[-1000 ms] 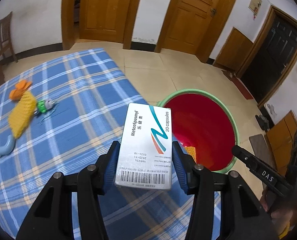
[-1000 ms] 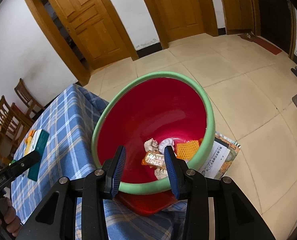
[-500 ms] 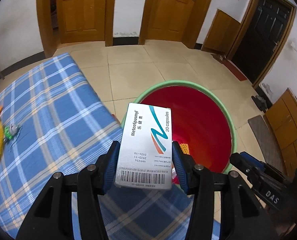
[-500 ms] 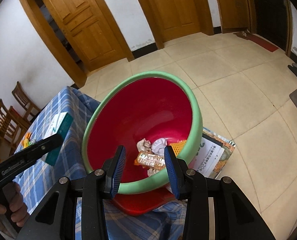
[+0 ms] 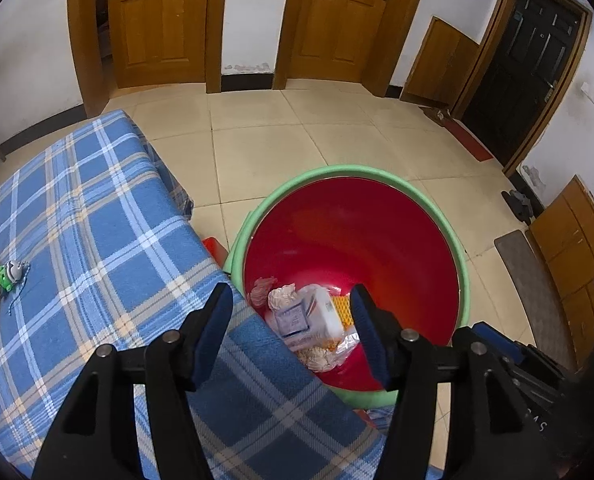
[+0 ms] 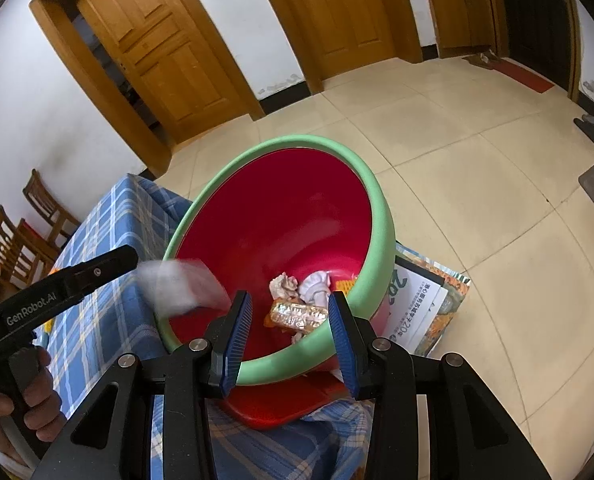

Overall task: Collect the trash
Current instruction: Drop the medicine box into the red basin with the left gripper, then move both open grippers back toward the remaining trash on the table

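Observation:
A red bin with a green rim (image 5: 453,240) (image 6: 381,216) stands beside the table. My left gripper (image 5: 293,330) is open and empty above the bin's near edge. The white medicine box (image 5: 307,314) is below it among the trash; in the right wrist view it is a white blur (image 6: 177,288) in mid-air at the bin's left rim, just off the left gripper's finger (image 6: 93,270). My right gripper (image 6: 289,334) is open and empty above the bin's near rim. Crumpled paper (image 6: 285,284) and a foil wrapper (image 6: 299,314) lie in the bin.
The blue plaid tablecloth (image 5: 89,240) (image 6: 109,240) covers the table left of the bin. Toys (image 5: 9,274) lie at its left edge. A calendar sheet (image 6: 421,308) lies on the tiled floor right of the bin. Wooden chairs (image 6: 25,232) stand far left.
My left gripper has moved right over the bin, opened and let go of the medicine box, which drops into the bin. My right gripper has stayed open over the bin.

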`<state>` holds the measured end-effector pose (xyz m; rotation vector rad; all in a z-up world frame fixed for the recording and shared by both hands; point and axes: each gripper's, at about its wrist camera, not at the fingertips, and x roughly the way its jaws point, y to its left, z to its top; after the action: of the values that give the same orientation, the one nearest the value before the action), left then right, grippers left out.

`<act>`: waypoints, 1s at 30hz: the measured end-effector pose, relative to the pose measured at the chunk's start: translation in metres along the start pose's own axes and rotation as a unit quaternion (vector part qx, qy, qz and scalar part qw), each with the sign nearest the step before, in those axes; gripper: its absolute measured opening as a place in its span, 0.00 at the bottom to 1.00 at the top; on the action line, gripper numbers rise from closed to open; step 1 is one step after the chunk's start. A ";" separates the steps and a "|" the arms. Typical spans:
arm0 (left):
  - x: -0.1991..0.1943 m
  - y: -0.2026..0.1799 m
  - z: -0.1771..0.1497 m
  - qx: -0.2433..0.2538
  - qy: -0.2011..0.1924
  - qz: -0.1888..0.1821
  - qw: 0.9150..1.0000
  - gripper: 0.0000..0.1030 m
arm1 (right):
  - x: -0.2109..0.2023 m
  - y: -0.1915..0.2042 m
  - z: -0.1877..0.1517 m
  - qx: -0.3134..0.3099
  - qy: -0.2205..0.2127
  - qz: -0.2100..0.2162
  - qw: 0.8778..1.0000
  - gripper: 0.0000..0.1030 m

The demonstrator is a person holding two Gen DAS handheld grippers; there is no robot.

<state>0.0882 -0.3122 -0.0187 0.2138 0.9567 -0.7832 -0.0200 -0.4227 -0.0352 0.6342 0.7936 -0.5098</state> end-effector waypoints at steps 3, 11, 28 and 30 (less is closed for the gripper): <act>-0.005 0.003 -0.001 -0.008 -0.001 0.000 1.000 0.59 | -0.001 0.001 -0.001 -0.001 -0.001 0.001 1.000 0.40; -0.021 0.021 -0.006 -0.028 -0.007 0.015 0.999 0.59 | -0.006 0.008 -0.001 -0.007 -0.005 0.007 1.000 0.40; -0.060 0.086 -0.019 -0.101 -0.041 0.051 0.993 0.59 | -0.008 0.036 -0.004 -0.030 0.000 0.018 0.999 0.43; -0.064 0.096 -0.020 -0.108 -0.044 0.058 0.991 0.59 | -0.008 0.039 -0.005 -0.033 0.001 0.019 0.999 0.44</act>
<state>0.1194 -0.2014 0.0047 0.0459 0.9295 -0.5728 -0.0025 -0.3901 -0.0190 0.5882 0.7960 -0.4461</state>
